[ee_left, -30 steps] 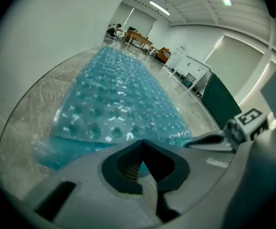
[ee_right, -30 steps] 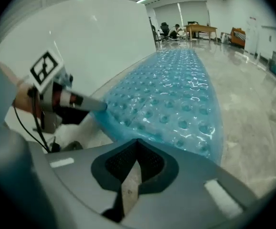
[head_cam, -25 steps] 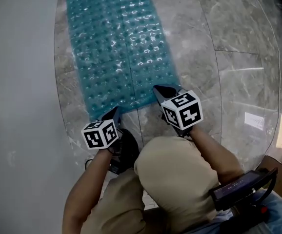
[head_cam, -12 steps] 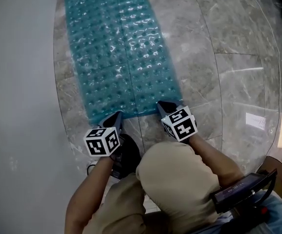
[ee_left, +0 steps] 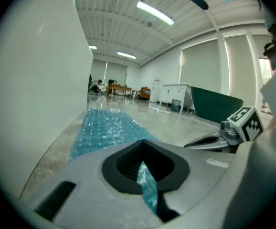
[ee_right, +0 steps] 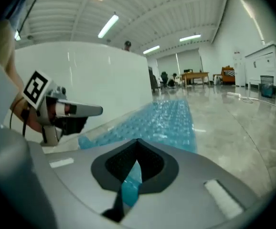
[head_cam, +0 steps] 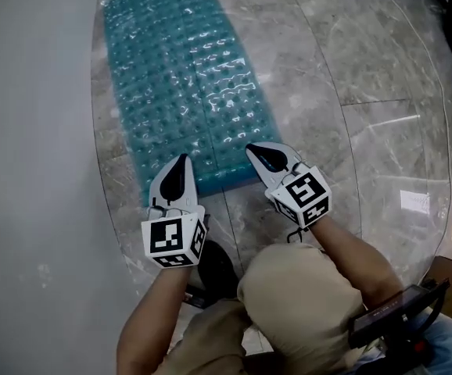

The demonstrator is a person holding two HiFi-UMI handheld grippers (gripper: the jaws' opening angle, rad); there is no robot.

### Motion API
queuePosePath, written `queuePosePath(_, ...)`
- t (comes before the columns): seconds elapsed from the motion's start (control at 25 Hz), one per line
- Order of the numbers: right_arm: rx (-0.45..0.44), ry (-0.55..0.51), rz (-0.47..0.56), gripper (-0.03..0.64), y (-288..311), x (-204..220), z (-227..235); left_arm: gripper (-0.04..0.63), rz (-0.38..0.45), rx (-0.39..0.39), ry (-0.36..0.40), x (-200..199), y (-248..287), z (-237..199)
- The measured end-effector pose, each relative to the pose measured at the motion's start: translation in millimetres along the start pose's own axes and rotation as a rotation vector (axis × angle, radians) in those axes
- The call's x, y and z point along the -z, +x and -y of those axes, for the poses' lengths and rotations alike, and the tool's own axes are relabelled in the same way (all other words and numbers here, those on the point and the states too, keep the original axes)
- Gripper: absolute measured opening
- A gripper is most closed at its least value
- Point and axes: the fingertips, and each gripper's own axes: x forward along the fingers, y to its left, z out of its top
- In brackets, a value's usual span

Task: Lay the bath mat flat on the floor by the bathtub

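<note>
The mat (head_cam: 187, 76), teal and covered in bubbles, lies lengthwise on the floor (head_cam: 351, 69). Its left long edge runs close along the foot of the white tub (head_cam: 30, 131), and a narrow strip of marble shows between them. Its far end runs to the top of the head view.

The left gripper (head_cam: 181, 161) is at the mat's near left corner, with its tip over the teal. Its jaws are pressed together, and in the left gripper view a thin sliver of teal mat stands pinched in the slot between them.

The right gripper (head_cam: 254, 150) is at the near right corner. It is likewise closed, with a fold of the mat caught between its pads in the right gripper view.

The two grippers are apart by the mat's width and both point along its length, away from the person. The near edge seems to rise a little off the floor toward the jaws. The right gripper view shows the left corner curling up beside the left gripper, though the wide lens makes this hard to be sure of.

Beyond the grippers the mat lies flat on the marble.
</note>
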Motion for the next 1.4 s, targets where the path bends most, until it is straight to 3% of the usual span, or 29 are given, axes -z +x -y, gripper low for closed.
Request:
queuePosePath(0.16,-0.068,-0.006,0.168,0.008,-4,-80,-15,0.008,0.191,-0.031,0.037,-65,-6,-6)
queuePosePath(0.32,-0.107,-0.162,0.307,0.008,-14,-164,-38,0.008,0.361,-0.024,0.084,-135,-11,3)
queuePosePath(0.48,-0.110,-0.253,0.419,0.008,-22,-214,-59,0.008,0.449,-0.012,0.124,-177,-18,19)
queuePosePath(0.92,-0.069,-0.210,0.505,0.008,-39,-233,-69,0.008,0.482,-0.025,0.110,-181,-35,34)
queuePosePath(1.4,-0.070,-0.231,0.501,0.006,-44,-237,-78,0.008,0.495,-0.041,0.156,-186,-46,42)
